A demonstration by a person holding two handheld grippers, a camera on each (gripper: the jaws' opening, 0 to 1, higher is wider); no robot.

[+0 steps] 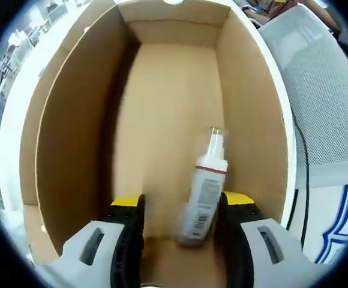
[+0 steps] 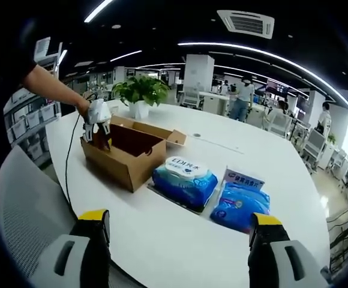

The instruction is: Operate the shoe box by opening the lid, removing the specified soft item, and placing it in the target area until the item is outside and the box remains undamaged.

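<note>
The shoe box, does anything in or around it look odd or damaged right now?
No damage shows. The shoe box is open, and a hard spray bottle lies inside between the left gripper's open jaws, odd for a soft-item pick.

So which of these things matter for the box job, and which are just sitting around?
Job:
open cardboard box
white bottle lying inside it, between the left gripper jaws

Lying about:
two blue soft packs
potted plant
white table
mesh chair
</note>
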